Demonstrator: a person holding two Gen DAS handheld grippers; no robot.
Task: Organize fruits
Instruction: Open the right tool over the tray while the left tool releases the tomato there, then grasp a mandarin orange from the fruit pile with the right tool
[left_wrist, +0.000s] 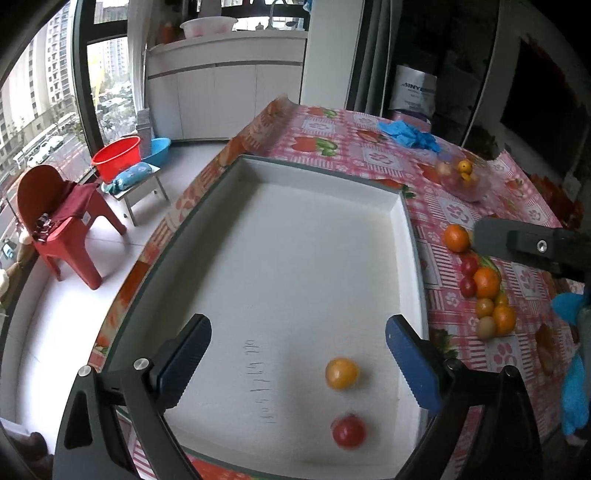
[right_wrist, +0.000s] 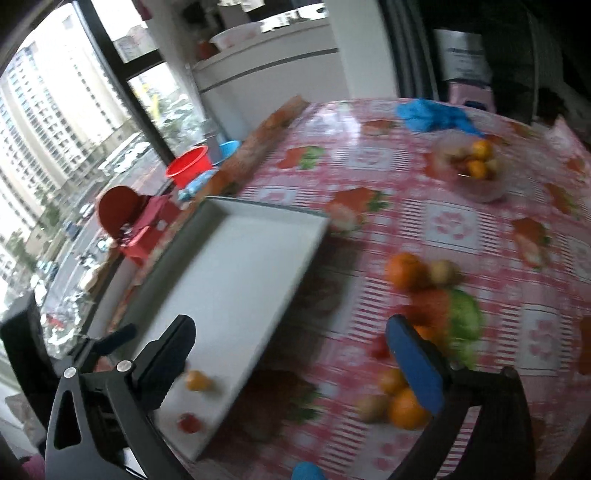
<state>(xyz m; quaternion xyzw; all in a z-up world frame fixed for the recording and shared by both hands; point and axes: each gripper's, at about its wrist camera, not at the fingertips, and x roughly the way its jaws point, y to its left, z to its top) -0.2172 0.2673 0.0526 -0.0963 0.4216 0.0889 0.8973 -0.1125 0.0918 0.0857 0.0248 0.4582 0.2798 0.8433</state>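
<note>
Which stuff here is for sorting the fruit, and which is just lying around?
For the job: white tray, yellow fruit and red fruit in it, the loose fruit pile on the tablecloth, the clear fruit bowl.

Just lying about: blue gloves, red chair, red basin.

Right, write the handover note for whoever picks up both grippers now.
Left gripper: open, empty, over the white tray.
Right gripper: open, empty, above the tray's right edge; view blurred.
Done: a yellow tomato and a red tomato lie in the tray's near right corner.
Left: the cluster of oranges and small fruits on the tablecloth right of the tray; more fruit in the clear bowl farther back.
</note>
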